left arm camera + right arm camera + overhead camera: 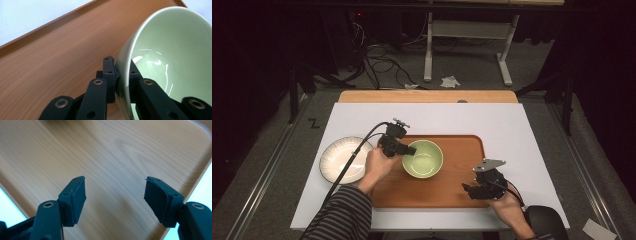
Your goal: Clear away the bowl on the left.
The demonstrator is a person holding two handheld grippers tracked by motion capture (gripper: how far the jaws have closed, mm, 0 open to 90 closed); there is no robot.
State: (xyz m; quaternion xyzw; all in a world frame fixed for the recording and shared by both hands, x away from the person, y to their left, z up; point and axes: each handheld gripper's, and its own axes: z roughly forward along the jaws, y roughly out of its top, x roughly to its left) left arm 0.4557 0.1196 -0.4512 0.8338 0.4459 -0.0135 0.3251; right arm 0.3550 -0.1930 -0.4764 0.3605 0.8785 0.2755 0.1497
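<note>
**Left gripper clamped on the green bowl's rim, right gripper idle over the tray**

A round white ribbed ceramic plate lies on the white surface, just outside the left edge of the rectangular wooden tray and behind the person's left hand, on the far side of it from the fingers

The left gripper reaches in from that hand toward the pale green glazed ceramic bowl, which sits in the left half of the tray. In the left gripper view its two black fingers are closed on the bowl's near rim: one finger presses the outer wall, the other lies against the glossy inner wall, with the thin rim pinched between them. The bowl looks tipped in that view, its opening turned sideways to the camera; whether its base is off the tray I cannot tell

To the right of the bowl the tray's wood lies bare. The right gripper is held by the person's right hand over the tray's near right corner, well apart from the bowl. In the right gripper view its fingers stand wide apart with nothing between them, only wood grain beneath, and the tray's raised edge runs just beside the right-hand finger
</note>
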